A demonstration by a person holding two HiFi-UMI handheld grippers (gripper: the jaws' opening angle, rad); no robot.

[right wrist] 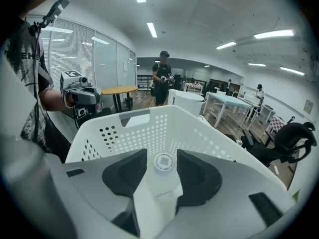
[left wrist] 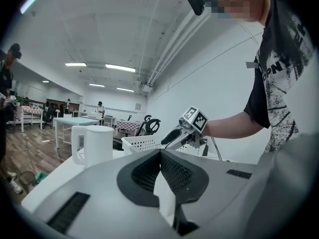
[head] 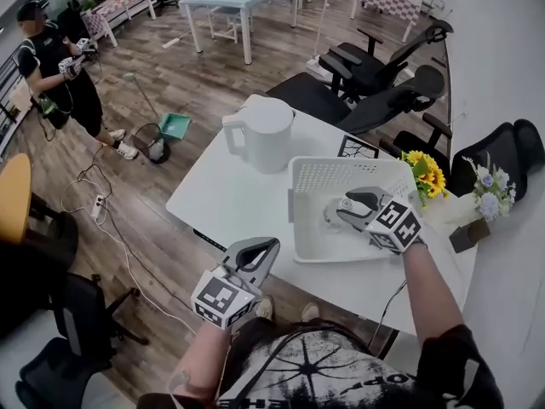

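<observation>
The right claw [right wrist: 162, 156] is closed on a clear, white-capped plastic bottle [right wrist: 162, 180] laid along its jaws inside the white perforated plastic basket [right wrist: 149, 128], the shut, empty left claw [left wrist: 160, 153] being held well apart.

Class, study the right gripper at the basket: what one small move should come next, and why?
Probably lower the right gripper slightly and open it: its jaws are shut on a bottle held inside the white basket, so letting go there should leave it in.

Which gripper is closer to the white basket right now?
Right. The right gripper is over the white basket, gripping a bottle; the left gripper hangs beyond the table's near edge, apart from it.
</observation>
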